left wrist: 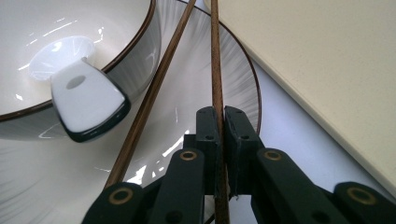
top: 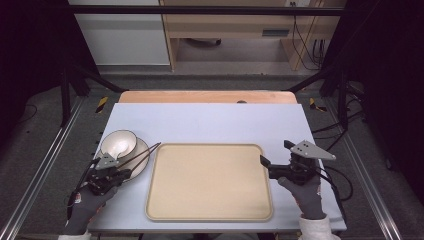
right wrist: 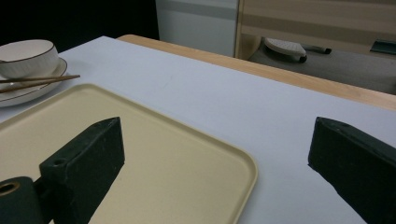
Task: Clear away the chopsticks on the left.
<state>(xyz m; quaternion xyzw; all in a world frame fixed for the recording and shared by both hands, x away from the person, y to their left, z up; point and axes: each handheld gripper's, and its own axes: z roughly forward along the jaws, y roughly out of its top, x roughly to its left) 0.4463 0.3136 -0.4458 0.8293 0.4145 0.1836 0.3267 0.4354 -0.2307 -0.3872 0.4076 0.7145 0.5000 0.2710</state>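
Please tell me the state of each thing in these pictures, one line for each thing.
Left gripper: fingers shut on one chopstick.
Right gripper: fingers open, holding nothing, over the right edge of the tray.
Held chopstick: pinched between the fingers, lying across the plate.
Other chopstick: free, resting on the plate.
Bowl: upright on the plate, with a white spoon in it.
Plate: flat on the table, under the bowl.
Tray: flat, empty.

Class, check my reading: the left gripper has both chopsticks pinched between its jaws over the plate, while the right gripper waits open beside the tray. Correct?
Not quite. The left gripper pinches just one chopstick; the other chopstick lies free outside its jaws, as the left gripper view shows. They do lie over the plate, and the right gripper is open beside the tray.
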